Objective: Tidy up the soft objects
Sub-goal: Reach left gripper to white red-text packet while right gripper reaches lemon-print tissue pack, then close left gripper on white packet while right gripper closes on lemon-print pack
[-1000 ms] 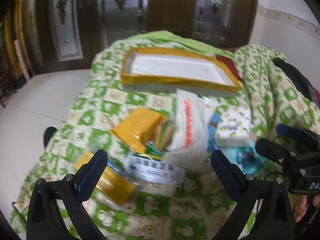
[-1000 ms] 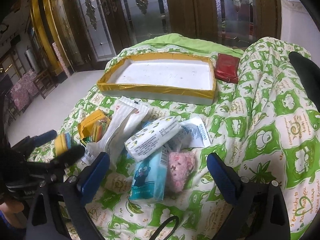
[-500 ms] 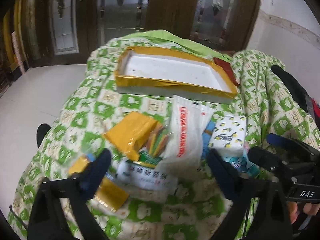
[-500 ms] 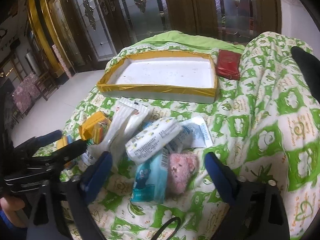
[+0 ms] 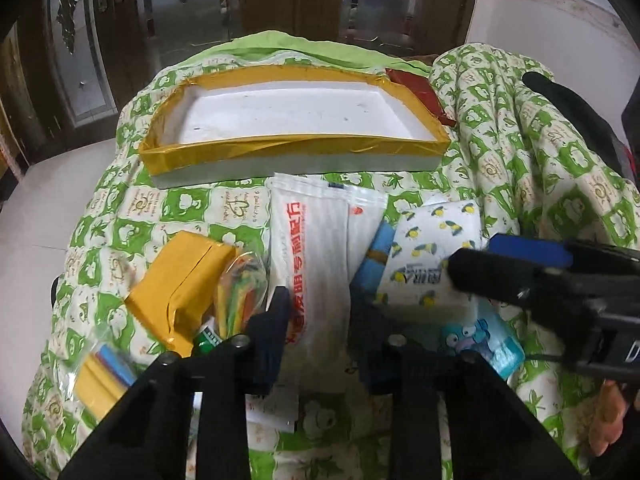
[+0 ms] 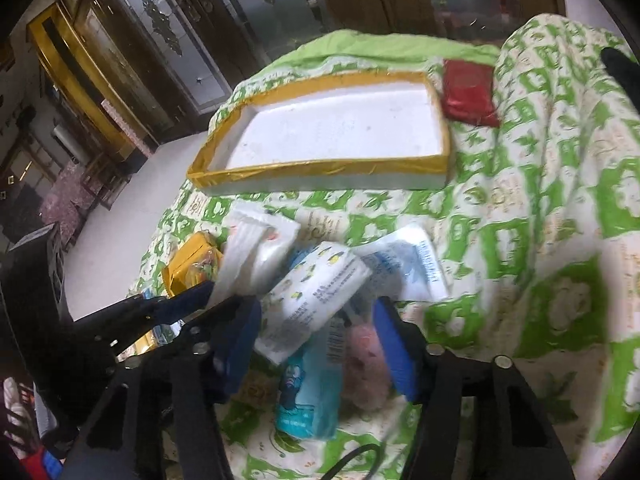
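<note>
The left gripper (image 5: 316, 316), just closing, pinches the white red-lettered packet (image 5: 310, 256). The right gripper (image 6: 316, 344), closing too, straddles the lemon-print tissue pack (image 6: 316, 292) and blue pack (image 6: 308, 392), contact unclear. Beyond lies the gold-rimmed tray (image 5: 296, 150).

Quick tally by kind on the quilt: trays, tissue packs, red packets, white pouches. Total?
Trays: 1, gold-rimmed tray
Tissue packs: 2, lemon-print pack and blue cartoon pack
Red packets: 1, red packet
White pouches: 1, white pouch
Total: 5
</note>
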{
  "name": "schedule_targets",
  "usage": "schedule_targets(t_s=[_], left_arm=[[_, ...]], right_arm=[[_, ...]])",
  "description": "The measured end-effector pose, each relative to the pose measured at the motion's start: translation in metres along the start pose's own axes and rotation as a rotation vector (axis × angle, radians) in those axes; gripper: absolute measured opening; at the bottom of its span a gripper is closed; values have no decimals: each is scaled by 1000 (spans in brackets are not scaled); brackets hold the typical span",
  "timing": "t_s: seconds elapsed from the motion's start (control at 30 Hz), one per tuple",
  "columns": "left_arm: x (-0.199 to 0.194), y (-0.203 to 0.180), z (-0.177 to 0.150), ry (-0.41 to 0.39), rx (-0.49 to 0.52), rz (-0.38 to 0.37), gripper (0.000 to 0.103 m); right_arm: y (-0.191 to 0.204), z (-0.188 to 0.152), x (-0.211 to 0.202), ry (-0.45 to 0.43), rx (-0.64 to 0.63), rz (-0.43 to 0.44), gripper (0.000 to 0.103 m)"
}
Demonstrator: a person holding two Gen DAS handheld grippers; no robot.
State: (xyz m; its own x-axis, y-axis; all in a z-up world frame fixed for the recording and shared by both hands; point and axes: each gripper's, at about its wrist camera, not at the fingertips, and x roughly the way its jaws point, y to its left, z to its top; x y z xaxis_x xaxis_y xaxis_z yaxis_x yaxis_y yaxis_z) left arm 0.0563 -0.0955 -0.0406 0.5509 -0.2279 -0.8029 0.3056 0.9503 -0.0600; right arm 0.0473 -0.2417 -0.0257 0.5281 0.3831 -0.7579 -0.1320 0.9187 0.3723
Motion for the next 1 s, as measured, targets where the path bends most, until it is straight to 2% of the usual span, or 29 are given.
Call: schedule_targets(t_s=[0.17, 0.37, 0.57, 1.0], left_arm=[[5, 2, -1, 5, -6, -20, 25], [-7, 4, -7, -23, -31, -78, 19], [-25, 9, -11, -57, -76, -115, 17], [-46, 20, -9, -116, -129, -118, 17]], right_arm=[[3, 4, 17, 32, 17, 39, 44], [10, 6, 10, -1, -46, 34, 27], [12, 5, 2, -4, -79, 32, 24], [10, 4, -8, -26, -81, 27, 24]])
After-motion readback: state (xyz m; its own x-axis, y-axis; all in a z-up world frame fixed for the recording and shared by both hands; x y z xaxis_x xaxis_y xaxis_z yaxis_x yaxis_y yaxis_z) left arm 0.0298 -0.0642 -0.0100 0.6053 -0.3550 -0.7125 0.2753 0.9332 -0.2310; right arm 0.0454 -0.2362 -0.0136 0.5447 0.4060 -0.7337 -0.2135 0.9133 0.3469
